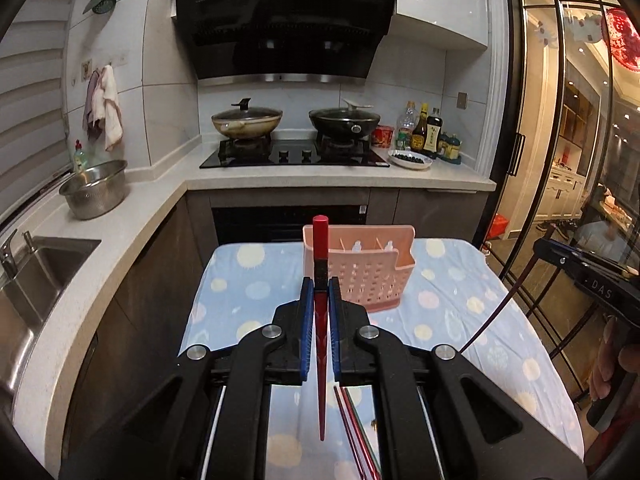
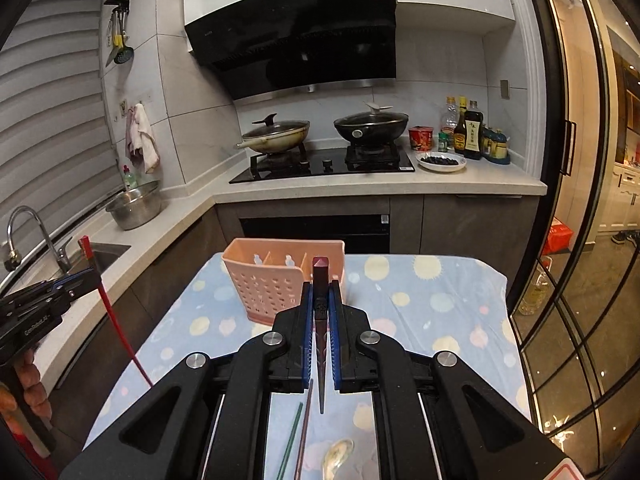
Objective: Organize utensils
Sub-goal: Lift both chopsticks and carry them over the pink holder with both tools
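Observation:
A pink perforated utensil holder (image 1: 360, 268) stands on the table's far part; it also shows in the right wrist view (image 2: 272, 280). My left gripper (image 1: 320, 292) is shut on a red chopstick (image 1: 320, 248), held upright above the table in front of the holder. My right gripper (image 2: 320, 296) is shut on a dark brown chopstick (image 2: 320, 280), held upright near the holder's right end. The left gripper with its red chopstick (image 2: 108, 304) shows at the left of the right wrist view. More chopsticks (image 2: 300, 428) and a spoon (image 2: 336, 456) lie on the cloth below.
The table has a blue dotted cloth (image 1: 460, 292). A counter with a sink (image 1: 36, 276) and a steel bowl (image 1: 94, 194) runs along the left. A stove with two lidded pans (image 1: 296, 124) and bottles (image 1: 428, 128) is behind. Glass doors (image 1: 568, 160) stand to the right.

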Tool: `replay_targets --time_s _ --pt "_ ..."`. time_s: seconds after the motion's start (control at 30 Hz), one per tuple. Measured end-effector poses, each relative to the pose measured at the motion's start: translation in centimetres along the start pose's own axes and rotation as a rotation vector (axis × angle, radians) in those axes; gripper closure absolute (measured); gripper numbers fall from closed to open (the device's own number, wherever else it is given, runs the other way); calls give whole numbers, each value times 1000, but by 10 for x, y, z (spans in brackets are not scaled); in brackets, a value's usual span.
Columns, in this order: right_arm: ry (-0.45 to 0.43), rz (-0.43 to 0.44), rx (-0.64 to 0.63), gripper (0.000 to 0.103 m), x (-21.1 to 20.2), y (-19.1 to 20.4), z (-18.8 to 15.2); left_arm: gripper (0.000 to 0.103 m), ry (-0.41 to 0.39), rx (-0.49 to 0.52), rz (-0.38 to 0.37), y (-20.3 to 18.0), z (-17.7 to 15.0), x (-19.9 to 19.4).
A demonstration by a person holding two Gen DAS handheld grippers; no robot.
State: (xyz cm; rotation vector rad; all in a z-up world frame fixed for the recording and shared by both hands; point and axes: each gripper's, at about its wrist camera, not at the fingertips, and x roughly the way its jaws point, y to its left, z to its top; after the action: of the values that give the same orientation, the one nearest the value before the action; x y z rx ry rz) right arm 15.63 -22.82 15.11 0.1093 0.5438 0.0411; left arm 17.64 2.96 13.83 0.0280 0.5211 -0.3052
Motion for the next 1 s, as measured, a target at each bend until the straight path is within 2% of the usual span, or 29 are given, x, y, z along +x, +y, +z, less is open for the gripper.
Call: replay_targets --time_s 0.2,0.53,0.67,0.77,1.0 --pt "-55 6 -28 96 27 14 51 96 -78 1 -10 -3 55 24" --pt "-104 -13 -27 96 69 18 125 96 -152 -1 1 -2 137 65" --pt "-73 -16 -24 96 96 16 138 96 -136 -1 5 -2 151 86" --pt "-37 -21 -29 96 118 16 136 96 -96 -5 20 -1 151 110" --pt "36 -37 -41 96 161 13 119 96 3 -9 46 4 129 160"
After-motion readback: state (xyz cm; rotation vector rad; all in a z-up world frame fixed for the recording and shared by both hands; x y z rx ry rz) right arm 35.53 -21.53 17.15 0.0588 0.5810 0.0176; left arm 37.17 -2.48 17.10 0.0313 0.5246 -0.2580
